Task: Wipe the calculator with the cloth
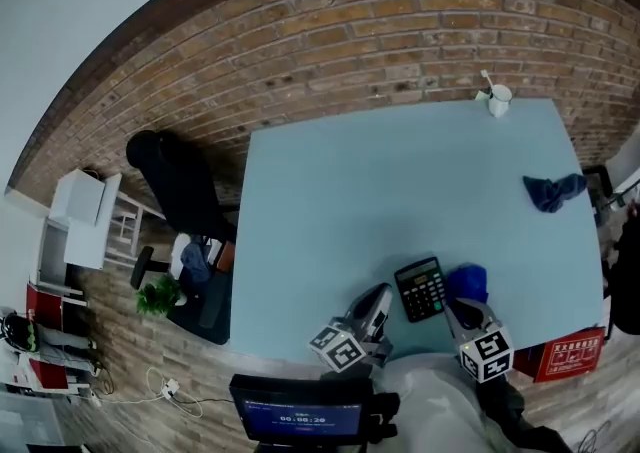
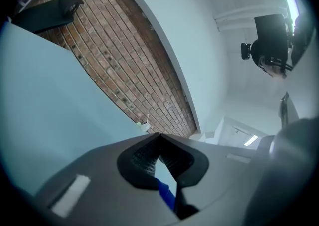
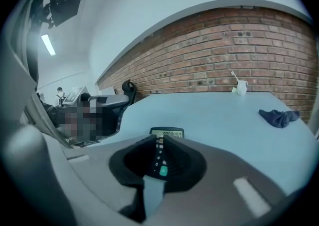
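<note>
Left claw (image 2: 159, 137) closed (tips touching), table (image 2: 45, 110) beyond.

The light is cool, even and diffuse, and I see hardly any shadow on the worktop (image 1: 400, 191). The head view's wide lens bends the brick wall (image 1: 330, 31) into an arc. Both gripper views go black at their corners. A ceiling strip light (image 3: 48, 44) glares in the right gripper view. The left tool (image 2: 159, 135) and right tool (image 3: 156, 139) sit close to their lenses and look soft and unfocused.
</note>
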Motion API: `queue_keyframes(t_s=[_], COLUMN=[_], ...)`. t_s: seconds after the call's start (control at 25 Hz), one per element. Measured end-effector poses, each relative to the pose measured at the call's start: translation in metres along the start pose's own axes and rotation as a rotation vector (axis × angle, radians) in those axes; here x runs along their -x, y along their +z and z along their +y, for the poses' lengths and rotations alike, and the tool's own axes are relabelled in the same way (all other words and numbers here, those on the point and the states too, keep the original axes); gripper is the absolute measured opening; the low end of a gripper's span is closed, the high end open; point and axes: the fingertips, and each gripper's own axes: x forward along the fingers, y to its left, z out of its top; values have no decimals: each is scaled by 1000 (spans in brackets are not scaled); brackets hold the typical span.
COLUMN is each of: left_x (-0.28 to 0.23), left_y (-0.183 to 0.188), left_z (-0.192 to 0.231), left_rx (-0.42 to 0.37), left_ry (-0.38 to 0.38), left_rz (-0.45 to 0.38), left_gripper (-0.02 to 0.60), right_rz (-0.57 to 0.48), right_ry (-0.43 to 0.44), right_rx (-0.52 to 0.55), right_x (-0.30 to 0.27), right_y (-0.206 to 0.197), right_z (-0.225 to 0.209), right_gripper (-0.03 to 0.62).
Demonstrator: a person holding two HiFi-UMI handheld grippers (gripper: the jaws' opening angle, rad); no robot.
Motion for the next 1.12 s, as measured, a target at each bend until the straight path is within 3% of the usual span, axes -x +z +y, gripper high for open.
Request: queue_keyframes(t_s=[0.16,0.4,1.12], left_x=[-4,-4,8], left_y=[1,-3,-10], left_z=[0,4,17], left_rx=[17,70,146], left_ry=[13,42,71], left_rz=[-10,-7,-39], left_gripper=[3,3,3], right_rz=[-37,6,57], right_ry=[17,28,57], right_rx=[-64,-101,-194], right_x=[2,2,-3], right_y=[0,-22,-38], right_z=[-4,-3,-4], right_gripper=[3,2,2])
